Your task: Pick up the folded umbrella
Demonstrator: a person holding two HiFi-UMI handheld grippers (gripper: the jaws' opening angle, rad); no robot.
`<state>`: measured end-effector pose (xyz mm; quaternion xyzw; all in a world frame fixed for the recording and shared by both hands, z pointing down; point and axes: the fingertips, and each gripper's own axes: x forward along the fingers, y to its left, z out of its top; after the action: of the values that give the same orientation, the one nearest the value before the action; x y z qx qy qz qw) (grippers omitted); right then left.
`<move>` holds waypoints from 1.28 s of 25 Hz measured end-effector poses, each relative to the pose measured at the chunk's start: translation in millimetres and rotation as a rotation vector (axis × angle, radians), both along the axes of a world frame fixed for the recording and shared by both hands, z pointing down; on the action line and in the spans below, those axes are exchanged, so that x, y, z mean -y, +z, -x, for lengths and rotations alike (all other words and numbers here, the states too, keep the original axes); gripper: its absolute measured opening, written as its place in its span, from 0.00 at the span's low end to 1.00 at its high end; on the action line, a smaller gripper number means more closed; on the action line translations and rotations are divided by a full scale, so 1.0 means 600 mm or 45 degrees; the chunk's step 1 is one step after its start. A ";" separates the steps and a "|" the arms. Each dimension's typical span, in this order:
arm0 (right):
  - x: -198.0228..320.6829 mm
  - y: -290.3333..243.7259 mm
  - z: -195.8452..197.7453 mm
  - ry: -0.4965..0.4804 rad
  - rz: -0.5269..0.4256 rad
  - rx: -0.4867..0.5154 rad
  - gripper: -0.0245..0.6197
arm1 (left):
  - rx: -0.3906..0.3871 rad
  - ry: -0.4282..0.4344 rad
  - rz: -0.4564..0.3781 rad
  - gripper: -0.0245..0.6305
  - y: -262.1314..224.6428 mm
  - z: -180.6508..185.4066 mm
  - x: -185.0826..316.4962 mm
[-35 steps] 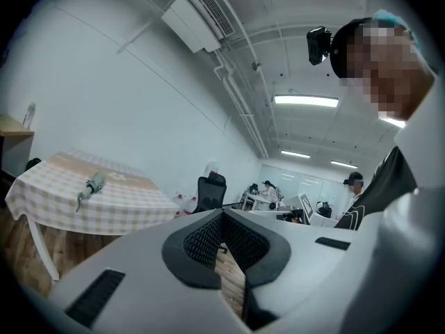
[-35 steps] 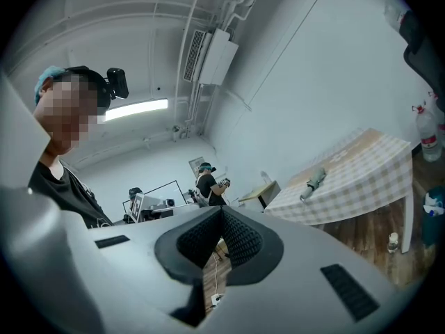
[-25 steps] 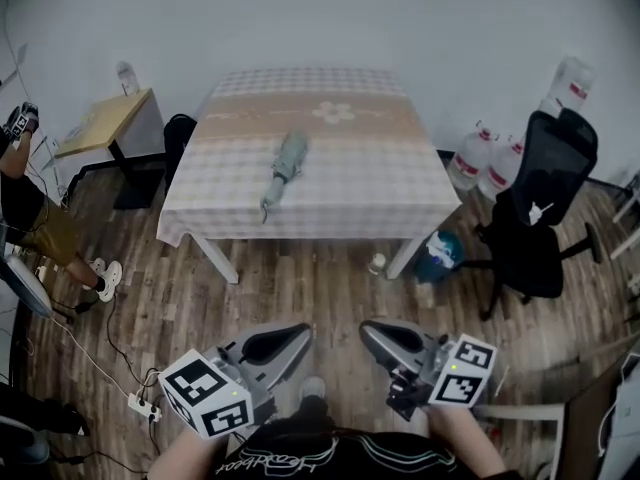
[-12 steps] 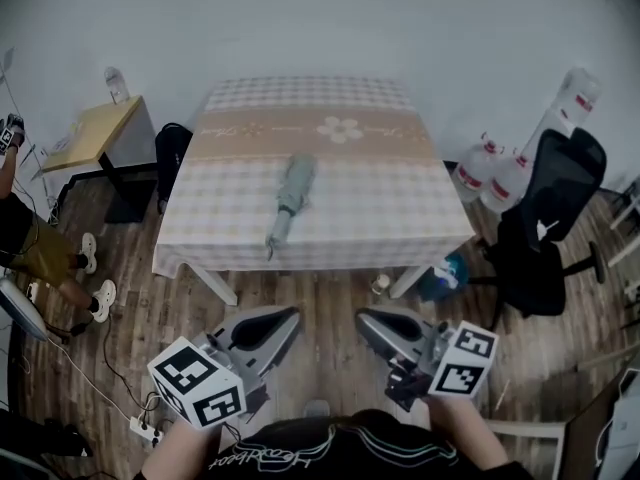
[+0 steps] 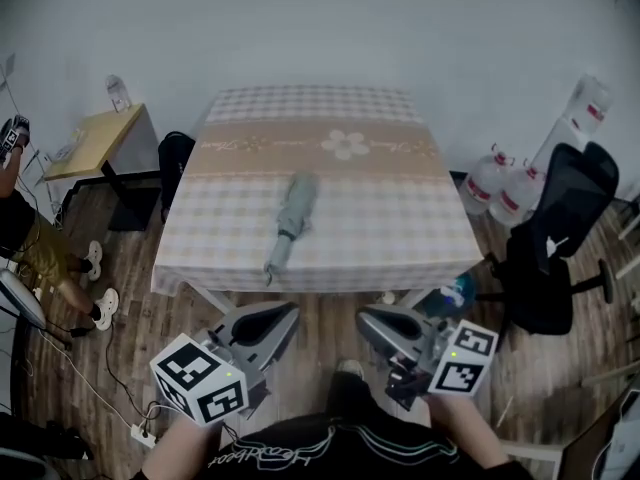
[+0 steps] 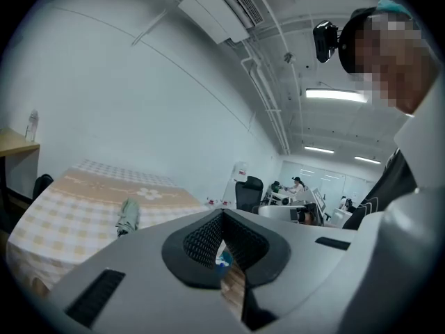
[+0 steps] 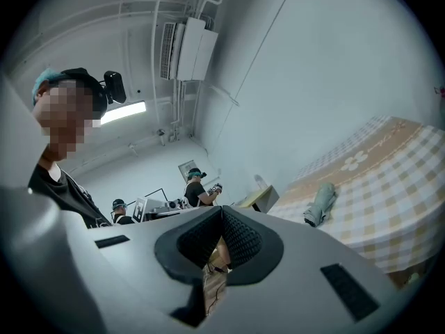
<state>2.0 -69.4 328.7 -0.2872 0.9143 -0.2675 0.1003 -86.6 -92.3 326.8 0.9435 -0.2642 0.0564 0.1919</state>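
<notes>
Head view: one folded umbrella lies on one checked table.

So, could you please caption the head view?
Shut left gripper and shut right gripper face folded umbrella on table.

Grey jaws, black-white marker cubes, black shirt.

head view: high, facing steeply down, well back from table | left gripper view: low, near level, table off to left | right gripper view: low, level, table off to right | shared by all: table, folded umbrella
</notes>
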 end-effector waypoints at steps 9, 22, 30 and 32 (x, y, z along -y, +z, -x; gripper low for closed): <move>0.120 0.018 -0.054 -0.053 0.038 0.020 0.06 | 0.017 -0.078 0.053 0.03 0.028 -0.048 0.114; 0.214 0.056 -0.123 -0.102 0.083 0.039 0.06 | 0.086 -0.167 0.081 0.03 0.080 -0.100 0.216; 0.293 0.080 -0.152 -0.151 0.124 0.045 0.06 | 0.231 -0.268 0.071 0.14 0.123 -0.104 0.313; 0.311 0.087 -0.163 -0.155 0.137 0.041 0.06 | 0.285 -0.296 0.066 0.21 0.137 -0.102 0.339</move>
<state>99.6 -256.3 381.2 -0.2317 0.9126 -0.3265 0.0830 -25.7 -295.5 409.1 0.8892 -0.3897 0.1455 0.1908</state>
